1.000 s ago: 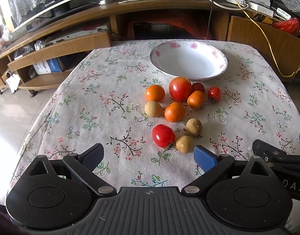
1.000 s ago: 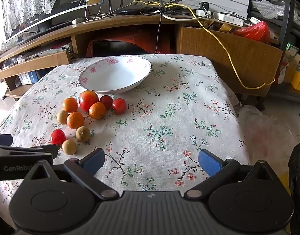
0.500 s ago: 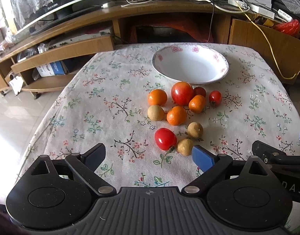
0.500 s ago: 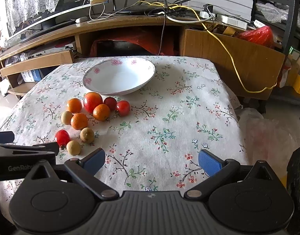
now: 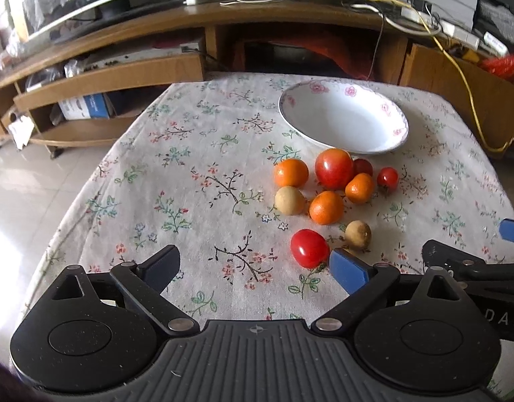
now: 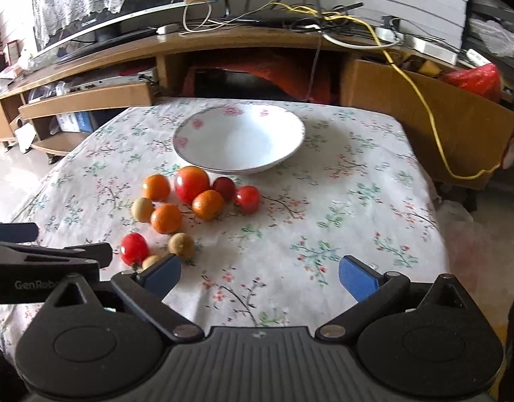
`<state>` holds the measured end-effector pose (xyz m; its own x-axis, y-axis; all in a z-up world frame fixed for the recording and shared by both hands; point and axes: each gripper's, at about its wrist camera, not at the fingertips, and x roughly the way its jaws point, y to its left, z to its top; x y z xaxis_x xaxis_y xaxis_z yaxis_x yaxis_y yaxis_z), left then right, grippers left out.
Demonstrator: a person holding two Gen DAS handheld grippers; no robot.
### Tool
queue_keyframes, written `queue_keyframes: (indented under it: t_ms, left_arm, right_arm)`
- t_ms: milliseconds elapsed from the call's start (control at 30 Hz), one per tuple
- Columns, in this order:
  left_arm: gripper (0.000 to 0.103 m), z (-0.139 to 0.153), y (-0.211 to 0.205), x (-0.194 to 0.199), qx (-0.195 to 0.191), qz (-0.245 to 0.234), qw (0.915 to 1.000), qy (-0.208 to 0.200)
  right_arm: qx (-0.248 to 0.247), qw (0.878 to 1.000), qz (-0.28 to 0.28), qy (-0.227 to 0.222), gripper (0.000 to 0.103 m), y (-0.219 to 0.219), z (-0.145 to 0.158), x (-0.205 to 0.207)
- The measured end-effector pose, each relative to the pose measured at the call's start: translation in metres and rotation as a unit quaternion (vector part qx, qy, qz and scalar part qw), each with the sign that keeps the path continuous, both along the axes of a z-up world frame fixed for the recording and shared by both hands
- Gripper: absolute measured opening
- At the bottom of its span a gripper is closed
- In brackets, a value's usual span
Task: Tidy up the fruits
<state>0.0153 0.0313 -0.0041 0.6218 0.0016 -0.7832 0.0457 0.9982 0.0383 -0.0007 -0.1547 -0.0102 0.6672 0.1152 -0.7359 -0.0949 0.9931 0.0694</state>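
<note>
The white floral bowl (image 6: 238,140) is sitting empty on the flowered tablecloth (image 6: 324,227), the fruits (image 6: 190,197) are lying clustered just before it, and the left gripper (image 5: 253,264) and right gripper (image 6: 258,276) are hovering with fingers spread, holding nothing.

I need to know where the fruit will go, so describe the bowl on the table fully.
The bowl is wide and shallow, glossy white like glazed ceramic, with pink flowers printed around its inner rim and a thin dark edge line. It sits upright and empty on the floral tablecloth, toward the far side of the table. The large red tomato lies just in front of its near edge; whether they touch is unclear. Neither gripper is near it.
</note>
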Motion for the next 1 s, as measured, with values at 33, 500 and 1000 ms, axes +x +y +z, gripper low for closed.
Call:
queue_keyframes:
  t_ms: [33,500,1000]
  left_arm:
    - [0.098,0.0,0.002,0.0,-0.008,-0.001,1.0,-0.002]
    - [0.098,-0.011,-0.002,0.01,-0.002,-0.035,0.9993,0.013]
    - [0.092,-0.011,0.003,0.018,0.024,-0.076,0.9965,0.026]
  right_arm:
    - [0.003,1.0,0.005,-0.001,0.101,0.0,0.001,0.001]
    - [0.017,0.999,0.029,0.032,0.094,0.0,-0.011,0.013]
    - [0.034,0.992,0.115,0.032,0.076,0.019,-0.008,0.011]
